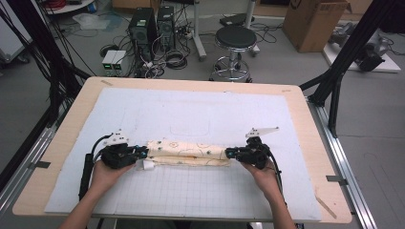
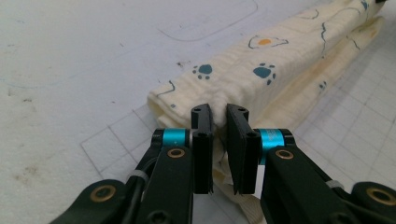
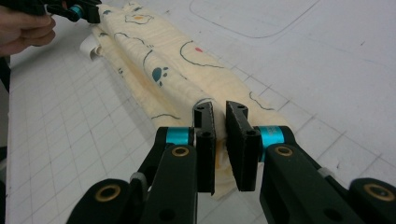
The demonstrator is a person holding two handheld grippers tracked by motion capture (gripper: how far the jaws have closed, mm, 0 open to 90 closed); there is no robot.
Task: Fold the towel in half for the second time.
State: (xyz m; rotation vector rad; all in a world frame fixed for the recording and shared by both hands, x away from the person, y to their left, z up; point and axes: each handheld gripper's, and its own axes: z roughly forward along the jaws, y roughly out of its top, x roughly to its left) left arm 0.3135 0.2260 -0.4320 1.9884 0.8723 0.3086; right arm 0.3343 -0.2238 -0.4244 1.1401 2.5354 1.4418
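We work with a folded cream cloth (image 1: 187, 153) printed with paw marks, lying as a long narrow bundle across the lower centre of the high view on the white gridded mat (image 1: 200, 114). The left gripper (image 1: 143, 152) sits at the bundle's left end and the right gripper (image 1: 229, 153) at its right end. In the left gripper view, the left gripper (image 2: 219, 122) has its jaws nearly closed, with a fold of the cloth (image 2: 261, 70) pinched in the narrow gap. In the right gripper view, the right gripper (image 3: 219, 122) stands the same way on the near end of the cloth (image 3: 173, 70), jaws a sliver apart with fabric between them. We judge the step to be handling the bundle by both ends. To do it well, we keep both pinches on all layers, not merely the top ply, move both hands together, and hold the cloth lightly taut so the fold stays aligned. The small white tab (image 1: 146, 165) at the left end may be a loose corner; we check it is not escaping.
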